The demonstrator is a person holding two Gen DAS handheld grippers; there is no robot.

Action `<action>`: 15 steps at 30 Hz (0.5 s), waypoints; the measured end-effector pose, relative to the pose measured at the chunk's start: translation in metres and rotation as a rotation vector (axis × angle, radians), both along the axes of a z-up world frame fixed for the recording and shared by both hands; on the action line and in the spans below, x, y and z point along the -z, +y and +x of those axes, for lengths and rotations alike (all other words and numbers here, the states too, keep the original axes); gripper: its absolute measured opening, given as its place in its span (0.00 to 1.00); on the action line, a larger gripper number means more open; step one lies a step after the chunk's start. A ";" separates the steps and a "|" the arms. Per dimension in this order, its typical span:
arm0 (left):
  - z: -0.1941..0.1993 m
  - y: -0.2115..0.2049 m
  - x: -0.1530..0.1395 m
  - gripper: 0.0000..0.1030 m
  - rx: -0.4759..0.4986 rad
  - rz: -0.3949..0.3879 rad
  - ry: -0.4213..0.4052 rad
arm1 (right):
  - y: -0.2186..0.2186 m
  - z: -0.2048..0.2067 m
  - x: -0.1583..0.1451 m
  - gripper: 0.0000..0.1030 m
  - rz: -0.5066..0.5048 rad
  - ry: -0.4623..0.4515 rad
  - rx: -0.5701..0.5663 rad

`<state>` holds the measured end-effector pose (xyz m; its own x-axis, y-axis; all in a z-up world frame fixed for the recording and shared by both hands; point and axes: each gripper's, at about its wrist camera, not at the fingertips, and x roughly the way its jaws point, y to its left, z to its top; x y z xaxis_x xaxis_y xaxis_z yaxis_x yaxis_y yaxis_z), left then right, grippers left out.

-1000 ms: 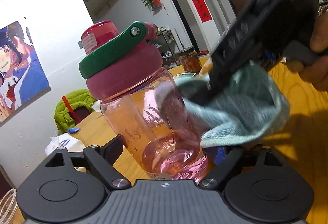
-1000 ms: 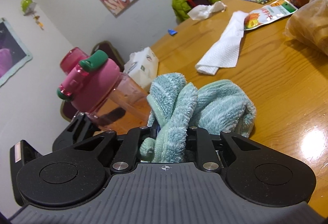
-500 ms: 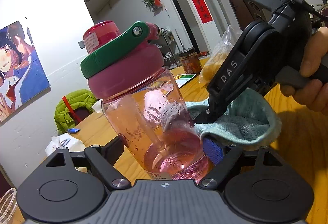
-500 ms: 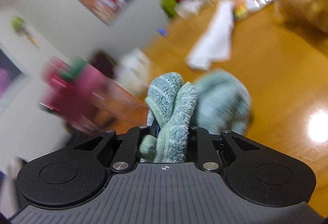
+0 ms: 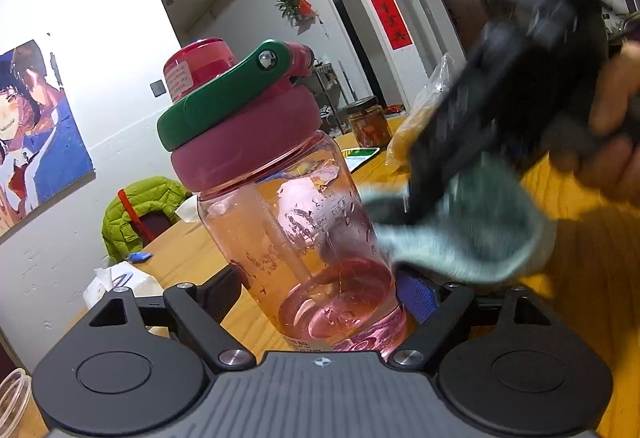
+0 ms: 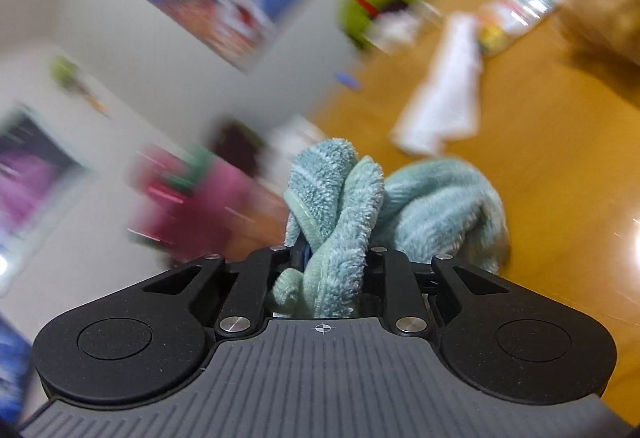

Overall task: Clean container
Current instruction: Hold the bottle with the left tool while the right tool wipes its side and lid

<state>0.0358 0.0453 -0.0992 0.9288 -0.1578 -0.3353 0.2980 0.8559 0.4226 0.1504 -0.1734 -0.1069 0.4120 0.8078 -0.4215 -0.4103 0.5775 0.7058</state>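
Observation:
A clear pink water bottle with a dark pink lid and green carry loop stands tilted between the fingers of my left gripper, which is shut on its lower body. A little pink liquid sits in its base. My right gripper, held by a hand, comes in from the right and is shut on a teal fluffy cloth. The cloth touches the bottle's right side. In the right wrist view the cloth bunches out of the right gripper, and the bottle is a blur on the left.
The wooden table carries a glass jar, a plastic bag, a tissue pack, a white paper towel and printed packets. A green jacket hangs on a chair behind it.
The right gripper with the cloth drew back and down off the bottle's side, then came back against it; it is now blurred with motion. The left gripper and the bottle stayed put.

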 end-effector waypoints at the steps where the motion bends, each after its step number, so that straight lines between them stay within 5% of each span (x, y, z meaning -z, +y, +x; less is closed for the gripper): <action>1: 0.000 0.000 -0.001 0.80 -0.001 -0.004 0.003 | 0.006 0.001 0.004 0.20 -0.051 0.004 0.003; 4: -0.005 0.001 -0.004 0.88 -0.038 -0.015 0.038 | 0.006 -0.002 0.000 0.20 -0.061 -0.027 0.016; 8: -0.021 -0.001 -0.014 0.88 -0.102 0.004 0.049 | -0.005 -0.005 -0.011 0.20 0.046 -0.109 0.078; 13: -0.034 -0.010 -0.014 0.84 0.004 -0.012 0.074 | -0.011 0.000 -0.011 0.21 0.199 -0.097 0.077; 15: -0.031 -0.013 -0.009 0.83 -0.008 0.021 0.049 | -0.007 0.003 -0.010 0.20 0.188 -0.069 0.048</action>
